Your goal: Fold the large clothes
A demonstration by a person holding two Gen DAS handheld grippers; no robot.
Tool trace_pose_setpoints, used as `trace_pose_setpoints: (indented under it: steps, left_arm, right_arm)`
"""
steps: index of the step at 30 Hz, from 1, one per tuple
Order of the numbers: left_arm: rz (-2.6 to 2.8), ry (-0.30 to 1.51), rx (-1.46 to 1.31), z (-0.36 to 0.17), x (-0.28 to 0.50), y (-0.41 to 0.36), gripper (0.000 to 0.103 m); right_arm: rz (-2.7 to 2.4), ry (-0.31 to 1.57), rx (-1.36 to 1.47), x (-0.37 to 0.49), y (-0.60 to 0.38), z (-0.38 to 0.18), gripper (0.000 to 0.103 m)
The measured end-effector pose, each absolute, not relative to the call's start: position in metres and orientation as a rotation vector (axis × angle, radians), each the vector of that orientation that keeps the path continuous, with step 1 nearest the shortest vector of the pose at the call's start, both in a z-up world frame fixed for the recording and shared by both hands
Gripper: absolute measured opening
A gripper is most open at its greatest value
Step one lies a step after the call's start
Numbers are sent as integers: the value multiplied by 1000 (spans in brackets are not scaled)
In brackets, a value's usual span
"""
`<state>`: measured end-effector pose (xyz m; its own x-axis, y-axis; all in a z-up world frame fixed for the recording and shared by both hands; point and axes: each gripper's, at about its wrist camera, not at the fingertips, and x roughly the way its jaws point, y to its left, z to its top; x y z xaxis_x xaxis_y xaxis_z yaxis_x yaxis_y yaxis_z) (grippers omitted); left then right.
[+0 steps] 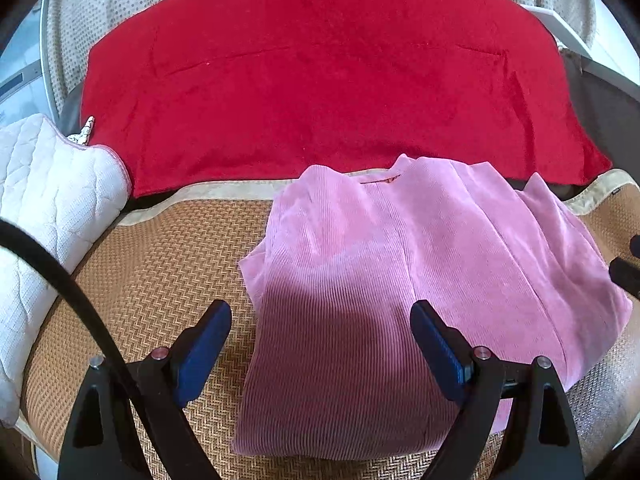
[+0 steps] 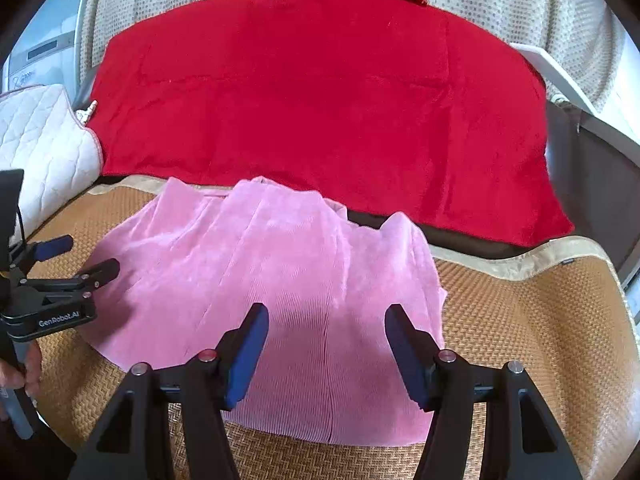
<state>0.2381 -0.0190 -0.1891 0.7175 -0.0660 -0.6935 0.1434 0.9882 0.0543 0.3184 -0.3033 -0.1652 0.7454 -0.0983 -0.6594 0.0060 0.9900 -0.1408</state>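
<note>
One pink corduroy garment (image 1: pixel 372 288) lies folded on a woven straw mat (image 1: pixel 160 280), with two grippers above it.

One red blanket (image 1: pixel 320 80) covers the bed behind, one white quilted pillow (image 1: pixel 48 200) sits at the mat's left, and dotted curtains (image 2: pixel 520 8) hang beyond. The left gripper (image 1: pixel 320 332) and the right gripper (image 2: pixel 326 340) each have their fingers spread, holding nothing.

"GenRobot.AI" on left gripper (image 2: pixel 76 258) body
</note>
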Motion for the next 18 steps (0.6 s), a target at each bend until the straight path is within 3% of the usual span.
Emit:
trace_pose_setpoints:
  steps: [11, 18]
  left_arm:
    - [-136, 924, 39, -216, 259, -2, 91]
    - [-132, 853, 39, -197, 244, 16, 91]
  right_arm:
    - [38, 971, 160, 349, -355, -226, 65]
    - [76, 906, 317, 328, -386, -211, 64]
